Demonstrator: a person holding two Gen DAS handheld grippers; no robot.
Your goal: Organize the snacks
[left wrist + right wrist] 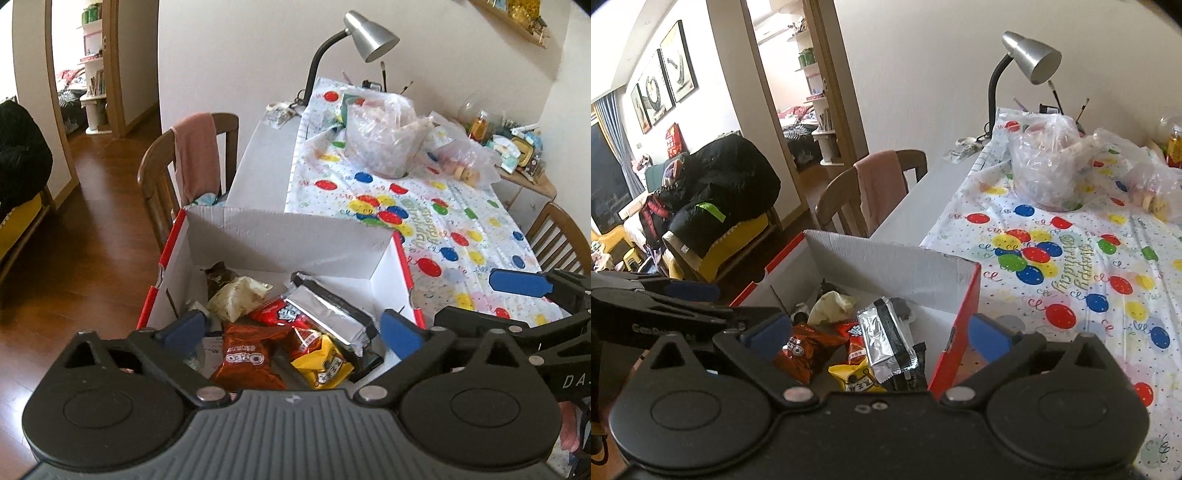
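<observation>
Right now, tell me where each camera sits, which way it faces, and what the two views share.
Left wrist: sits on the left hand-held gripper, looking down and forward into the red-and-white cardboard box of snack packets; the open right hand-held gripper shows at right.
Right wrist: sits on the right hand-held gripper, facing the same box from its right; the left gripper's blue pad shows at left.
Shared: the box, orange Oreo packet, silver desk lamp, balloon-print tablecloth.

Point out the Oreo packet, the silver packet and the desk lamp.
Oreo packet (pixel 246 360), left wrist view, on its white logo.
Silver packet (pixel 882 332), right wrist view, on its foil middle.
Desk lamp (pixel 373 37), left wrist view, on its metal shade.
</observation>
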